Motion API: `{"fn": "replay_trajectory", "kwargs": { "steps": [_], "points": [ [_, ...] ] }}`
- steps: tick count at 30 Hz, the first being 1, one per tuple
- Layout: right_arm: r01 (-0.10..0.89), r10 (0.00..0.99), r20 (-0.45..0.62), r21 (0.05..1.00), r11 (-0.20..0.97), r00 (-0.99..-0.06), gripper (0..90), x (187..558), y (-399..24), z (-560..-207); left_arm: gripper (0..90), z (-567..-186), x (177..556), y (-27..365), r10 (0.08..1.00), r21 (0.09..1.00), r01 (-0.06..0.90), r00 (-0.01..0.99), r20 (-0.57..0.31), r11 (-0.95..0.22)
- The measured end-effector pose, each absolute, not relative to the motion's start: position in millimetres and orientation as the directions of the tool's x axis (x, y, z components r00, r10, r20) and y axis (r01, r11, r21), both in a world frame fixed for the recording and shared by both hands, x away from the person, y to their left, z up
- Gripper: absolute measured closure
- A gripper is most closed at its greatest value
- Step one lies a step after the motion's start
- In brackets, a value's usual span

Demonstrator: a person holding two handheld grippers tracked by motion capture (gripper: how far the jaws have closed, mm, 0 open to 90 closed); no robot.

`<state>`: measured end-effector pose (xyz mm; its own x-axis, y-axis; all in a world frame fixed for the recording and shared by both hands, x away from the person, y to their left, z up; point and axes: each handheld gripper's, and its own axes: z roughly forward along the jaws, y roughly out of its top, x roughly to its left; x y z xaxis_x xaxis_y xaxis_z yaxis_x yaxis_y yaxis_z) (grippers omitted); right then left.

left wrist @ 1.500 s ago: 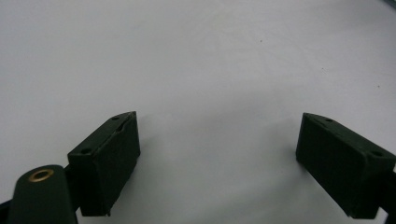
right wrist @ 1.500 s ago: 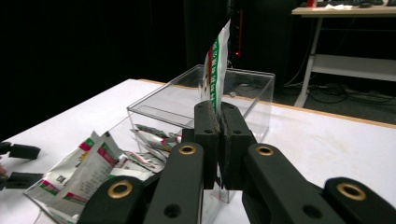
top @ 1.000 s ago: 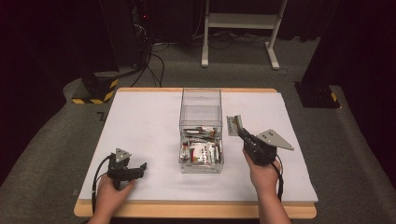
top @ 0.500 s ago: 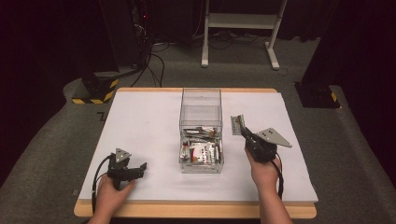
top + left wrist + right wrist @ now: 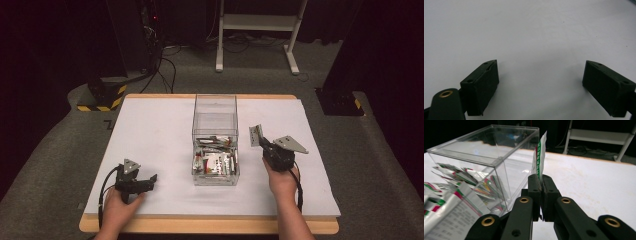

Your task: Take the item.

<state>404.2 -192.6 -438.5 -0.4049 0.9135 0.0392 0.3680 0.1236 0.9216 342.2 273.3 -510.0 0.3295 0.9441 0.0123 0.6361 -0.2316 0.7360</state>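
Already the right gripper (image 5: 541,182) has its jaws clamped on a flat white-and-green foil sachet (image 5: 539,155), held upright beside the clear plastic box (image 5: 215,112); many sachets remain inside. Idle, the left gripper (image 5: 541,85) rests wide open and empty on the white tabletop (image 5: 150,130), dark room behind.

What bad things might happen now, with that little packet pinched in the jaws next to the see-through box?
1. The right gripper pinches the packet only by its bottom edge, so it might slip out or flop over.
2. The clear box stands close beside it; a sideways swing might bump its wall and shove it.
3. The packets in the box are piled high at the near end, so another might slide off the heap.
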Motion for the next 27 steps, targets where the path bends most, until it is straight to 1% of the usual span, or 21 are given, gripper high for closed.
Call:
{"fn": "replay_trajectory", "kwargs": {
  "steps": [18, 22, 27],
  "points": [
    [0.493, 0.927, 0.075, 0.861, 0.125, -0.367, 87.4, 421, -197, -468, 13.8, -510, 342, 273, 0.944, 0.736, 0.636, 0.33, 0.013, -0.232],
    [0.493, 0.933, 0.072, 0.862, 0.119, -0.352, 87.1, 421, -199, -470, 13.7, -510, 342, 273, 0.944, 0.736, 0.636, 0.329, 0.012, -0.231],
    [0.499, 0.944, 0.062, 0.859, 0.114, -0.323, 82.5, 422, -203, -472, 13.7, -510, 342, 273, 0.944, 0.736, 0.637, 0.329, 0.011, -0.23]
  ]
}}
